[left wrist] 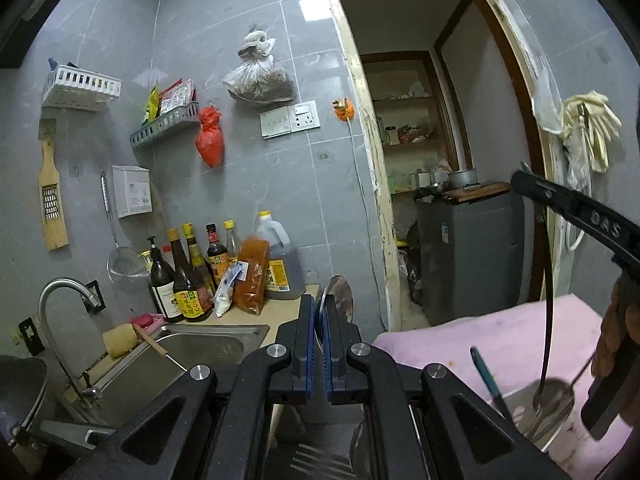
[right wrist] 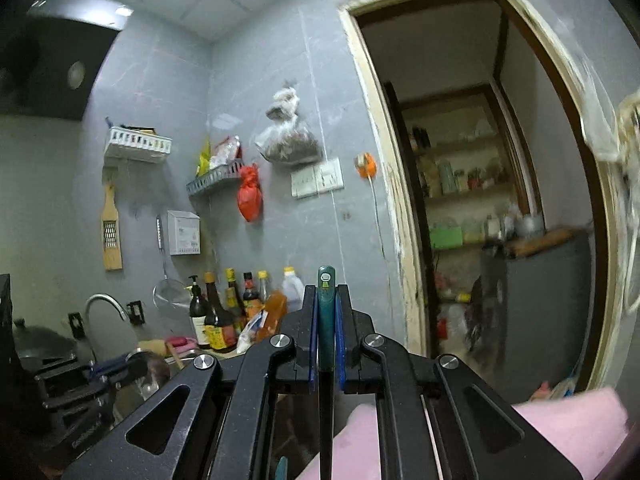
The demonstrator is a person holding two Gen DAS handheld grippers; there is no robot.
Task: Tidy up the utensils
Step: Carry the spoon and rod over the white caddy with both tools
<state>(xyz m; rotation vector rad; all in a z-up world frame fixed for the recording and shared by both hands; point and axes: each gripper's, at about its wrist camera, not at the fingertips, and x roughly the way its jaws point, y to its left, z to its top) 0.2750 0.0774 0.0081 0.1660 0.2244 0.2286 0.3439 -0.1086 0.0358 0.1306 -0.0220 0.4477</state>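
Observation:
My left gripper (left wrist: 319,312) is shut on a thin metal utensil, a slotted spatula whose handle end (left wrist: 339,295) sticks up past the fingertips and whose slotted blade (left wrist: 316,462) hangs below. My right gripper (right wrist: 326,300) is shut on a teal-handled utensil (right wrist: 326,292) with a small cartoon face, held upright. In the left wrist view the right gripper's body (left wrist: 576,212) is at the right, over a utensil holder (left wrist: 554,420) that holds a metal ladle (left wrist: 554,398) and another teal-handled utensil (left wrist: 486,376).
A pink cloth (left wrist: 500,332) covers the surface at right. A steel sink (left wrist: 200,350) with faucet (left wrist: 66,292) is at left, with sauce bottles (left wrist: 192,276) and an oil jug (left wrist: 280,256) behind. An open doorway (left wrist: 440,160) leads to a pantry.

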